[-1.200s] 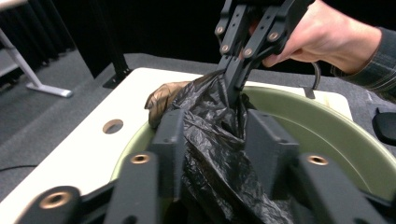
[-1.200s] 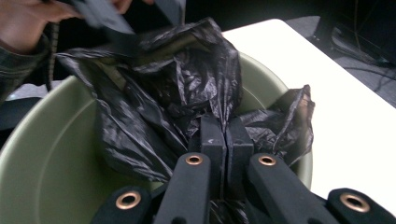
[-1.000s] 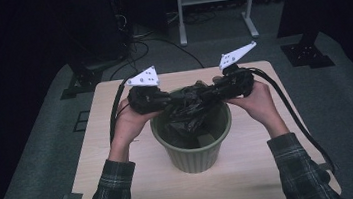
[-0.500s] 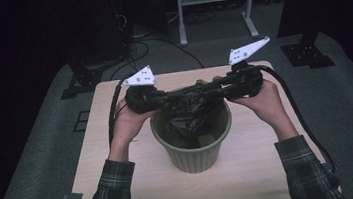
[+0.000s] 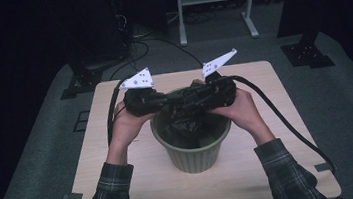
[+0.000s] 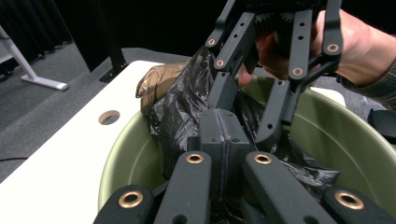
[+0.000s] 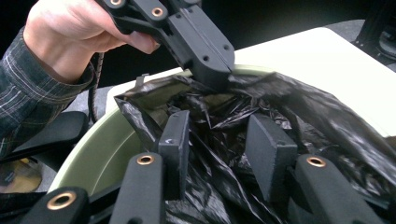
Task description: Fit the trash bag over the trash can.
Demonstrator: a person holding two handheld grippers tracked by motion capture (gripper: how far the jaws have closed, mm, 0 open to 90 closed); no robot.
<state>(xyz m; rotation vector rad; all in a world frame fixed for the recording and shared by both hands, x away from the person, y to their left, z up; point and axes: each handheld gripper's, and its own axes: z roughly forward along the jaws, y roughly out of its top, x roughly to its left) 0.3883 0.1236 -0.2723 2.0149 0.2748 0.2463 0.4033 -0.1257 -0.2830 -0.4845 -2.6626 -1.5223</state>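
2 hands hold grippers over a green pot (image 5: pixel 195 152).
Left gripper (image 5: pixel 167 100) clamps the black bag (image 6: pixel 187 109), pointing toward 3 o'clock; right gripper (image 5: pixel 189 99), jaws just opening, points toward 9 o'clock, straddling crumpled plastic.

The black plastic bag (image 5: pixel 189 120) hides the green pot's (image 5: pixel 196 155) bottom. In the right gripper view the bag's right part is blurred. The surface's (image 5: pixel 273 169) near edge is cut off.

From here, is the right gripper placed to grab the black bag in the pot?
Probably yes. The right gripper has just been opening its jaws, and crumpled black bag lies directly between them inside the green pot. Nothing blocks it; the left gripper pinches the bag further along the rim.
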